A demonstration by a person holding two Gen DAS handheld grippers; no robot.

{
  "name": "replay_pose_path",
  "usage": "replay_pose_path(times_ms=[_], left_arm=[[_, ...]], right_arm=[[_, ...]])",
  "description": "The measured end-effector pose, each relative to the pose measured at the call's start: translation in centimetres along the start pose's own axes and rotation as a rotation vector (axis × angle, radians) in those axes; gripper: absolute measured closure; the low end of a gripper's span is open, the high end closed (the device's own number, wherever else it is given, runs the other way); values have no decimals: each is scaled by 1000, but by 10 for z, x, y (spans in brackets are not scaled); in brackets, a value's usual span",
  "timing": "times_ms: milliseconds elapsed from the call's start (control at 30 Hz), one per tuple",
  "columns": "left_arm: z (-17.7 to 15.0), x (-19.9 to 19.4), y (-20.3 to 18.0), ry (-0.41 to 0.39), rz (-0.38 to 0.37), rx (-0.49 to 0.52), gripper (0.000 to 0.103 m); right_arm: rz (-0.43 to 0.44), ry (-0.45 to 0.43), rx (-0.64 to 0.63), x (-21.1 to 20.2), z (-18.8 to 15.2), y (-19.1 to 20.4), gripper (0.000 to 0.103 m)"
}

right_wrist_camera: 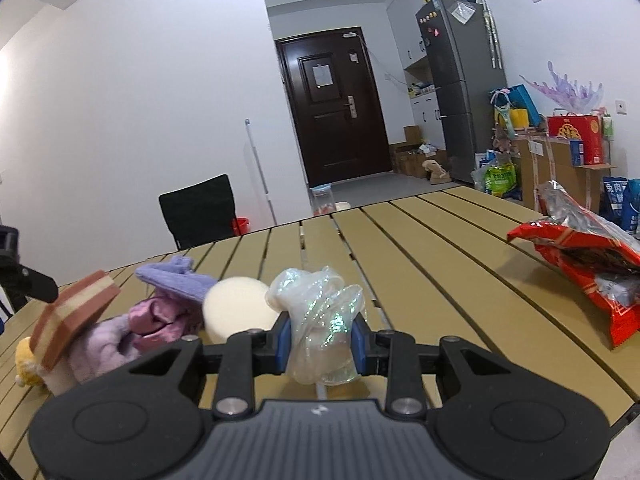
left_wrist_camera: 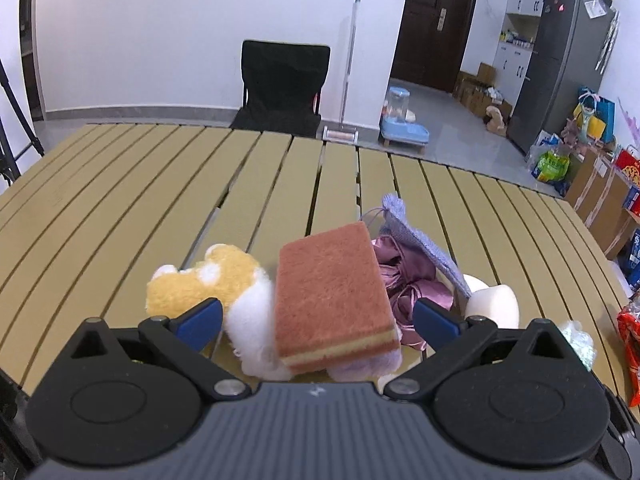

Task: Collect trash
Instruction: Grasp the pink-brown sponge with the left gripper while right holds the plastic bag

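My right gripper is shut on a crumpled iridescent plastic wrapper, held just above the slatted table. A red snack bag lies open on the table to its right; its edge shows in the left wrist view. My left gripper is open, its jaws on either side of a pile: a brown and yellow sponge, a yellow and white plush toy, pink fabric, a purple cloth and a cream round pad. The wrapper also shows at the left wrist view's right.
A black chair stands at the table's far edge. A grey fridge, boxes and bags line the right wall. A dark door is at the back. A tripod stands at the left.
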State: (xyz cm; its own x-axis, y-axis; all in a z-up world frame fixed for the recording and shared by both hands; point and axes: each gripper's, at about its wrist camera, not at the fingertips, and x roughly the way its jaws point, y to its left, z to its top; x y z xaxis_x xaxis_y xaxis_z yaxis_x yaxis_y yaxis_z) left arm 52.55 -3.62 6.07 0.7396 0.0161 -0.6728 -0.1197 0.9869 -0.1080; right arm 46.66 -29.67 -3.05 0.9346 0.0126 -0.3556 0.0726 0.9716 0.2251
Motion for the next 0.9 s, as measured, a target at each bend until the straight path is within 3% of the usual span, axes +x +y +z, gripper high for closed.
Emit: replay_pose_path(times_ms=[133, 300, 367, 400, 433, 733, 900], left_arm=[[3, 19, 2, 55, -16, -26, 0], [-3, 33, 9, 70, -44, -60, 1], [-4, 36, 10, 87, -65, -60, 24], [-6, 36, 10, 87, -73, -56, 25], [-6, 34, 9, 77, -81, -51, 30], [-10, 5, 2, -25, -51, -1, 31], [-19, -16, -4, -75, 14, 25, 31]], right_arm=[[-13, -2, 4, 1, 1, -8, 74], [-7, -1, 5, 1, 1, -8, 74], [-8, 2, -8, 1, 0, -6, 74], [-6, 4, -9, 2, 0, -5, 74], [-4, 6, -9, 2, 0, -5, 74], [21, -3, -12, -5, 1, -1, 74], [44, -14, -4, -13, 3, -3, 74]])
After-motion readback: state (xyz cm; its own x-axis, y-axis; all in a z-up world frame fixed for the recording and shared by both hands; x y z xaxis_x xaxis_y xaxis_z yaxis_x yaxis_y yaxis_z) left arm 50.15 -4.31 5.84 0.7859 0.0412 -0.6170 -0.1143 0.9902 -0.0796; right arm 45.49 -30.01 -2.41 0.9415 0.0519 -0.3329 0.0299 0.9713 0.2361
